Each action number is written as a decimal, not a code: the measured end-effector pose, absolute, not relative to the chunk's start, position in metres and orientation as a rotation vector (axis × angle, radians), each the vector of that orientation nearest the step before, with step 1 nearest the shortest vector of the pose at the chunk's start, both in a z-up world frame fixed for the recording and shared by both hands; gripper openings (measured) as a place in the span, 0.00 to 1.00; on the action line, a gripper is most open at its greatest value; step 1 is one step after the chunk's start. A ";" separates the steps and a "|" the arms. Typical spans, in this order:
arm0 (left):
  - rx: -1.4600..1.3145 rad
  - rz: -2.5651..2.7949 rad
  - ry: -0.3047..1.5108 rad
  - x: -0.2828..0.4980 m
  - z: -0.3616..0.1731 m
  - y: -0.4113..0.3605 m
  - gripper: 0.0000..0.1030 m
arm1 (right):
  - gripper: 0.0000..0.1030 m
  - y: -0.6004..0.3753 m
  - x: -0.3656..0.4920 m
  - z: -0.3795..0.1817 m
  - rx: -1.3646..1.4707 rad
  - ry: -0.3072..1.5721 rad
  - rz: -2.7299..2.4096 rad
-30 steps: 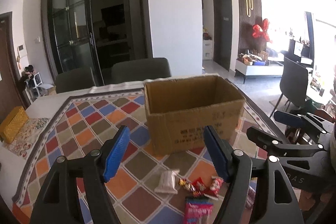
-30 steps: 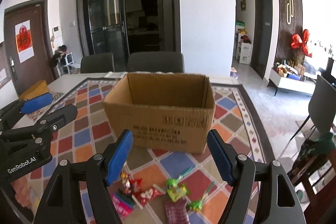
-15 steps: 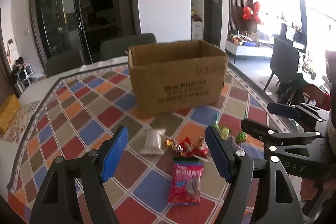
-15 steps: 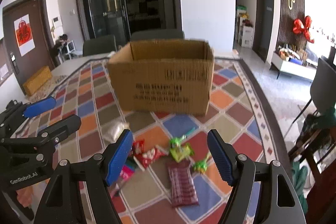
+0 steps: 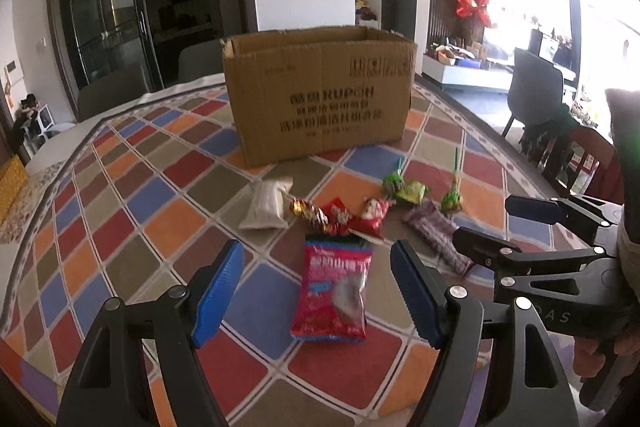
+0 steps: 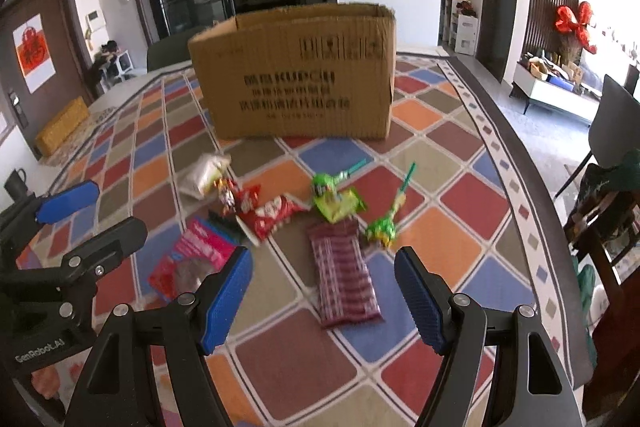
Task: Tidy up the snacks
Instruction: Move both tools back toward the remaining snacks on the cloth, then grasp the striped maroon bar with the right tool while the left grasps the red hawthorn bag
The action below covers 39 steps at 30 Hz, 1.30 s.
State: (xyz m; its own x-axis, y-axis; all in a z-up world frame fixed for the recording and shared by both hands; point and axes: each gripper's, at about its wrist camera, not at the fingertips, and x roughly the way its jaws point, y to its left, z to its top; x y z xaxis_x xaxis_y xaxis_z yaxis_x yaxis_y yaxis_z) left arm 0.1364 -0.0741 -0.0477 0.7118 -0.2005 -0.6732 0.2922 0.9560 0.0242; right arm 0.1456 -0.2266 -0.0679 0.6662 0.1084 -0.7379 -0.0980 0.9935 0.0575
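An open cardboard box (image 5: 320,95) (image 6: 296,83) stands on the chequered tablecloth. Before it lie several snacks: a pink-red bag (image 5: 334,293) (image 6: 192,259), a whitish packet (image 5: 266,203) (image 6: 204,173), small red packets (image 5: 370,215) (image 6: 272,215), green sweets on sticks (image 5: 452,197) (image 6: 384,225) and a dark striped bar (image 5: 436,239) (image 6: 344,271). My left gripper (image 5: 318,295) hovers open above the pink-red bag, nothing touching its pads. My right gripper (image 6: 322,297) hovers open over the striped bar, empty. Each gripper shows at the edge of the other's view.
The tablecloth (image 5: 132,203) covers a round table whose edge curves at the right (image 6: 520,163). Dark chairs (image 5: 536,87) stand around it. A yellow box (image 6: 60,125) lies at the far left. A person's hand (image 5: 600,351) holds the right gripper.
Both grippers have come down and closer to the table. The snacks, earlier at the bottom of the views, now lie between and just beyond the fingers. The box looks bigger.
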 end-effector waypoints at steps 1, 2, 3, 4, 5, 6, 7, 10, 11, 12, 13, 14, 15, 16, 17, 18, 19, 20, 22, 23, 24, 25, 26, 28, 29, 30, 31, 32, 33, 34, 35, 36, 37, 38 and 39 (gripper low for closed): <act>0.134 -0.276 0.732 0.135 -0.051 -0.075 0.73 | 0.72 -0.226 0.144 -0.071 0.007 0.839 0.117; 0.137 -0.276 0.738 0.134 -0.055 -0.076 0.73 | 0.72 -0.226 0.143 -0.075 0.002 0.845 0.117; 0.139 -0.275 0.744 0.133 -0.059 -0.076 0.73 | 0.72 -0.225 0.142 -0.078 -0.001 0.848 0.117; 0.138 -0.276 0.750 0.133 -0.062 -0.076 0.73 | 0.72 -0.225 0.141 -0.080 -0.003 0.850 0.119; 0.138 -0.276 0.759 0.134 -0.066 -0.076 0.73 | 0.72 -0.224 0.140 -0.083 -0.008 0.851 0.120; 0.138 -0.275 0.765 0.135 -0.068 -0.077 0.72 | 0.72 -0.224 0.140 -0.085 -0.013 0.850 0.121; 0.138 -0.275 0.771 0.136 -0.070 -0.078 0.72 | 0.72 -0.223 0.139 -0.087 -0.020 0.849 0.120; 0.157 -0.270 0.775 0.139 -0.077 -0.081 0.72 | 0.72 -0.221 0.138 -0.093 -0.046 0.841 0.115; 0.162 -0.272 0.777 0.140 -0.079 -0.082 0.72 | 0.72 -0.221 0.138 -0.095 -0.049 0.841 0.114; 0.166 -0.275 0.782 0.141 -0.081 -0.084 0.72 | 0.72 -0.222 0.140 -0.096 -0.051 0.843 0.114; 0.170 -0.277 0.785 0.143 -0.082 -0.085 0.71 | 0.72 -0.222 0.141 -0.098 -0.051 0.846 0.112; 0.176 -0.276 0.789 0.144 -0.084 -0.086 0.71 | 0.72 -0.223 0.143 -0.100 -0.052 0.848 0.108; 0.180 -0.277 0.793 0.146 -0.086 -0.087 0.70 | 0.72 -0.224 0.145 -0.101 -0.053 0.851 0.104; 0.183 -0.279 0.798 0.147 -0.088 -0.088 0.70 | 0.72 -0.225 0.147 -0.103 -0.054 0.855 0.100; 0.183 -0.280 0.802 0.148 -0.089 -0.088 0.70 | 0.72 -0.226 0.149 -0.105 -0.053 0.861 0.099; 0.182 -0.283 0.807 0.149 -0.091 -0.089 0.69 | 0.71 -0.227 0.151 -0.105 -0.052 0.864 0.100; 0.182 -0.282 0.813 0.151 -0.093 -0.089 0.68 | 0.71 -0.227 0.152 -0.107 -0.051 0.868 0.100; 0.181 -0.282 0.821 0.153 -0.095 -0.089 0.67 | 0.71 -0.227 0.154 -0.109 -0.053 0.872 0.103; 0.176 -0.282 0.830 0.155 -0.097 -0.088 0.66 | 0.68 -0.228 0.156 -0.111 -0.053 0.878 0.105; 0.174 -0.284 0.835 0.157 -0.098 -0.088 0.65 | 0.65 -0.228 0.159 -0.113 -0.050 0.886 0.109; 0.172 -0.286 0.840 0.158 -0.099 -0.089 0.65 | 0.65 -0.228 0.160 -0.114 -0.047 0.890 0.111; 0.172 -0.287 0.845 0.159 -0.100 -0.089 0.65 | 0.64 -0.228 0.162 -0.116 -0.041 0.896 0.114; 0.170 -0.289 0.853 0.161 -0.102 -0.089 0.64 | 0.62 -0.229 0.164 -0.118 -0.032 0.904 0.117; 0.162 -0.292 0.863 0.163 -0.104 -0.089 0.63 | 0.60 -0.229 0.167 -0.120 -0.024 0.913 0.122; 0.158 -0.293 0.870 0.165 -0.105 -0.089 0.62 | 0.59 -0.229 0.168 -0.121 -0.022 0.917 0.122; 0.156 -0.293 0.873 0.166 -0.106 -0.089 0.61 | 0.57 -0.229 0.170 -0.122 -0.019 0.922 0.122; 0.154 -0.291 0.875 0.167 -0.107 -0.089 0.60 | 0.56 -0.230 0.171 -0.123 -0.016 0.924 0.124; 0.150 -0.291 0.880 0.168 -0.107 -0.089 0.60 | 0.55 -0.230 0.172 -0.124 -0.012 0.929 0.128; 0.146 -0.291 0.882 0.169 -0.108 -0.089 0.59 | 0.55 -0.230 0.173 -0.125 -0.008 0.933 0.129; 0.145 -0.290 0.885 0.170 -0.108 -0.089 0.58 | 0.54 -0.230 0.174 -0.126 -0.006 0.936 0.128; 0.142 -0.289 0.888 0.171 -0.109 -0.089 0.57 | 0.54 -0.230 0.175 -0.127 -0.004 0.939 0.128; 0.137 -0.290 0.892 0.172 -0.110 -0.088 0.55 | 0.52 -0.230 0.175 -0.127 -0.005 0.936 0.126; 0.132 -0.291 0.897 0.173 -0.110 -0.088 0.54 | 0.52 -0.229 0.176 -0.127 -0.008 0.936 0.126; 0.122 -0.294 0.903 0.174 -0.111 -0.086 0.52 | 0.49 -0.228 0.177 -0.127 -0.015 0.936 0.120; 0.115 -0.296 0.907 0.174 -0.111 -0.086 0.51 | 0.47 -0.228 0.177 -0.127 -0.024 0.936 0.113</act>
